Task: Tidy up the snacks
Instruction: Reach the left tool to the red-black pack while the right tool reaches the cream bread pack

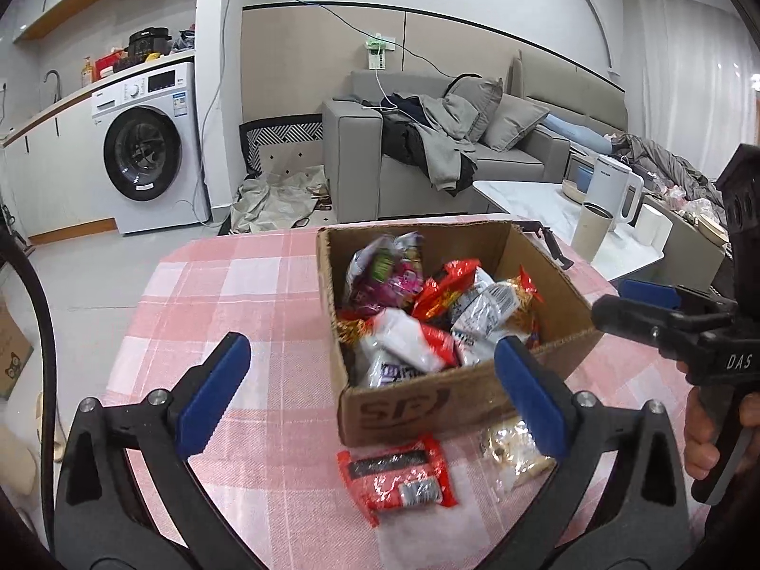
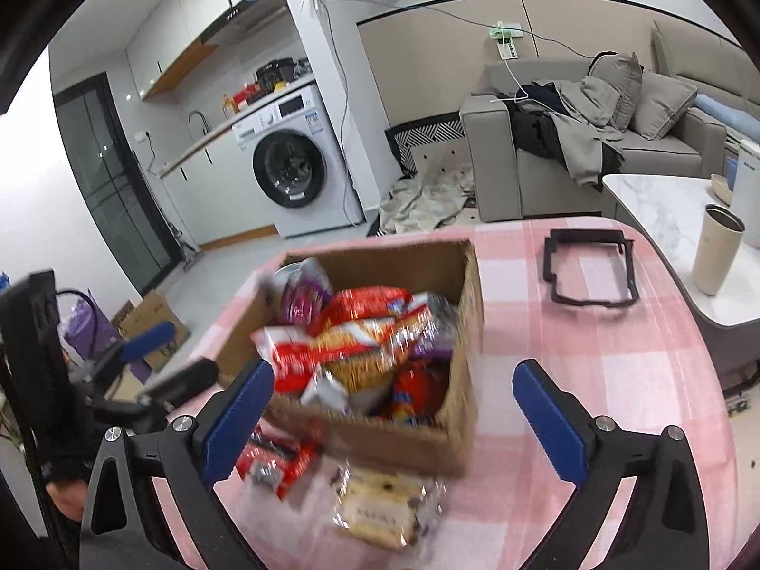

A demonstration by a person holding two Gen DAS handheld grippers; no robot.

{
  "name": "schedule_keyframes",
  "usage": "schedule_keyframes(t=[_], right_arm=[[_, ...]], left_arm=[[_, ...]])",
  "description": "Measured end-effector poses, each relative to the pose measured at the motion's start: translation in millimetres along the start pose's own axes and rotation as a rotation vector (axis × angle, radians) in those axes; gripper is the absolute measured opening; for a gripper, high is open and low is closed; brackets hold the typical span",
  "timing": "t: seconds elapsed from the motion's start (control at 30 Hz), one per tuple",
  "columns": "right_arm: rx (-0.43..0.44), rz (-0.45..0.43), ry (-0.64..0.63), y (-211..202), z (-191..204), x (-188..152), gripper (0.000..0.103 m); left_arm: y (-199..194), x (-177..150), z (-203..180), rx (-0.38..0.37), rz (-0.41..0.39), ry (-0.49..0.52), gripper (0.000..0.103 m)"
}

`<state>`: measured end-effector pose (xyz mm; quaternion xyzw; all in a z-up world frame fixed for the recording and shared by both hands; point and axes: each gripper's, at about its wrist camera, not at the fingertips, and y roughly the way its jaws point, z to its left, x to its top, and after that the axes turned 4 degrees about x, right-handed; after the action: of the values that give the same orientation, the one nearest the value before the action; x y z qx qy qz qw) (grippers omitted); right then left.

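Note:
A cardboard box (image 1: 422, 406) full of snack packets (image 1: 427, 313) stands on the pink checked tablecloth (image 1: 228, 294). In front of it lie a red packet (image 1: 396, 477) and a clear pale-biscuit packet (image 1: 513, 451). My left gripper (image 1: 373, 396) is open and empty, just before the box's near wall above the red packet. My right gripper (image 2: 394, 420) is open and empty, near the box (image 2: 456, 294), above the biscuit packet (image 2: 380, 508) and red packet (image 2: 275, 463). The right gripper also shows in the left wrist view (image 1: 631, 306), beside the box.
A black plastic frame (image 2: 591, 268) lies on the tablecloth right of the box. Beyond the table's right edge stands a white marble side table (image 2: 665, 209) with a beige tumbler (image 2: 717, 249) and white kettle (image 1: 612, 190). A sofa, washing machine and floor clutter lie behind.

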<state>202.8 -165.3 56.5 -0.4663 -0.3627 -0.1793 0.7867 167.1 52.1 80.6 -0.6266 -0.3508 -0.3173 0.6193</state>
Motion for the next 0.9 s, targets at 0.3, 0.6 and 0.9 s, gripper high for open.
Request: schedule_keyframes(t=[0.3, 0.6, 0.9], right_arm=[[-0.012, 0.028, -0.033, -8, 9, -32, 0.103], [-0.003, 0.054, -0.033, -7, 13, -58, 0.103], [-0.044, 0.120, -0.062, 12, 13, -75, 0.103]], left_arm=[[-37, -38, 16, 0.014, 0.000, -0.028, 0.102], [-40, -65, 11, 0.026, 0.029, -0.011, 0.102], [-11, -72, -10, 0.036, 0.050, 0.053, 0.102]])
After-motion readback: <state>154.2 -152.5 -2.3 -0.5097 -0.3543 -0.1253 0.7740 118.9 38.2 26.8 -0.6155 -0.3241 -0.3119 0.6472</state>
